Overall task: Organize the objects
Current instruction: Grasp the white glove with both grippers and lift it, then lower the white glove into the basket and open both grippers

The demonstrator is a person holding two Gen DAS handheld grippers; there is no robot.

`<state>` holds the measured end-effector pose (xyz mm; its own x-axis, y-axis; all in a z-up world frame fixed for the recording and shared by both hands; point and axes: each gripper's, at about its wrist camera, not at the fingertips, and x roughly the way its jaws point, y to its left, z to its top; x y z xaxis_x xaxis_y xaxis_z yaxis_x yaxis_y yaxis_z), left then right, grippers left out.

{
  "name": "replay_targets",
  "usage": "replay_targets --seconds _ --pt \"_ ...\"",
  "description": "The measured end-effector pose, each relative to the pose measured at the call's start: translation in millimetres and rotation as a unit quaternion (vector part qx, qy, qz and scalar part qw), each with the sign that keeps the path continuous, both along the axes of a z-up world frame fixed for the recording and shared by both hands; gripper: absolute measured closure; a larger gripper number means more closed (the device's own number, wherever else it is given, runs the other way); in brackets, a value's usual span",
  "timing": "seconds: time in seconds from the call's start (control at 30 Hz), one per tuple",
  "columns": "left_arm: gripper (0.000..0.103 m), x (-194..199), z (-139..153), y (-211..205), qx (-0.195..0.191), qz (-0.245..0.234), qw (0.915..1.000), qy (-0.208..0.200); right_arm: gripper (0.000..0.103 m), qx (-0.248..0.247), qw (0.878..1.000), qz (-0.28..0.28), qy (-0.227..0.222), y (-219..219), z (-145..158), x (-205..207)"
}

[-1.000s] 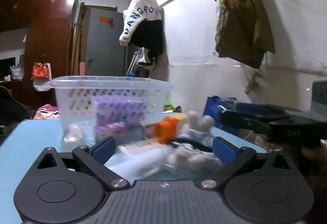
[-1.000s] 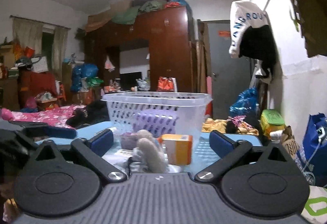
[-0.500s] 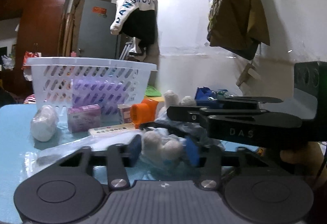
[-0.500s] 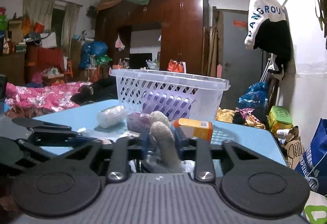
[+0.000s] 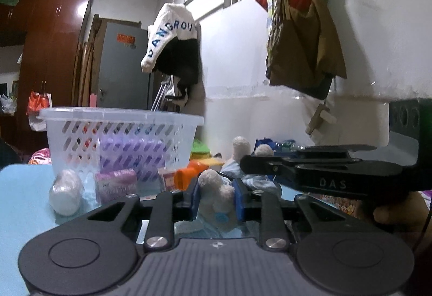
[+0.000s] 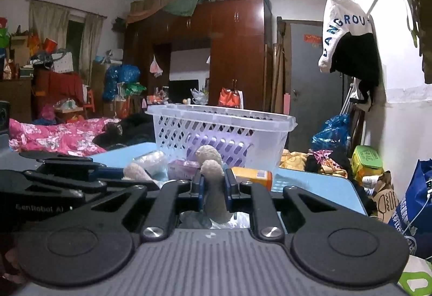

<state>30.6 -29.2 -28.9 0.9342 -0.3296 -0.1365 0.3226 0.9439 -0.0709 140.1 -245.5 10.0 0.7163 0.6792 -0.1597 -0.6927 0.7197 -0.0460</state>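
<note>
A cream plush toy [image 5: 216, 189] with pale blue parts lies near the front of the blue table [image 5: 19, 196]. My left gripper [image 5: 216, 197] is shut on one limb of it. My right gripper [image 6: 213, 188] is shut on another long limb of the plush toy [image 6: 213, 188], and its body reaches in from the right in the left wrist view [image 5: 324, 174]. A clear slotted basket [image 5: 121, 134] stands behind on the table, with a purple pack [image 5: 129, 152] inside; it also shows in the right wrist view [image 6: 224, 134].
In front of the basket lie a white wrapped roll [image 5: 66, 192], a purple packet [image 5: 114, 185], a small box [image 5: 167, 178] and an orange box [image 5: 189, 177]. A wall with hanging bags [image 5: 299, 34] is at the right. A bed [image 6: 62, 134] is left of the table.
Both grippers closed from wide open onto limbs of the plush toy. The views have risen slightly since half a second ago.
</note>
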Motion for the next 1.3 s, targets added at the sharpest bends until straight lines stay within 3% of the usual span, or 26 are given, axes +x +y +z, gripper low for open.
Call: replay_targets --seconds 0.33,0.63,0.8,0.87,1.07,1.13,1.17,1.23,1.27,1.3 --pt "0.078 3 34 22 -0.014 0.012 0.9990 -0.041 0.087 0.025 0.999 0.020 0.002 13 21 6" --pt "0.079 68 115 65 -0.012 0.064 0.9957 -0.065 0.087 0.037 0.999 0.013 -0.002 71 89 62" --pt "0.081 141 149 102 -0.012 0.108 0.9938 -0.024 0.087 0.045 0.998 -0.011 0.034 123 107 119" --pt "0.082 166 150 119 -0.026 0.113 0.9932 0.008 0.087 0.038 0.997 -0.021 0.058 141 98 138" --pt "0.081 195 134 134 -0.018 0.145 0.9887 0.036 0.086 0.032 0.993 -0.027 0.108 164 67 164" --pt "0.073 198 129 136 -0.016 0.150 0.9877 0.043 0.072 0.022 0.993 -0.033 0.112 165 61 164" --pt "0.057 199 126 135 -0.010 0.149 0.9876 0.048 0.056 0.017 0.993 -0.040 0.111 163 58 163" --pt "0.034 196 124 137 -0.002 0.171 0.9842 0.047 0.039 0.008 0.992 -0.063 0.107 156 58 160" --pt "0.017 193 125 138 -0.003 0.180 0.9828 0.042 0.021 0.010 0.992 -0.071 0.101 148 59 158" --pt "0.013 188 127 140 -0.006 0.186 0.9820 0.032 0.005 0.016 0.992 -0.076 0.097 141 61 156"
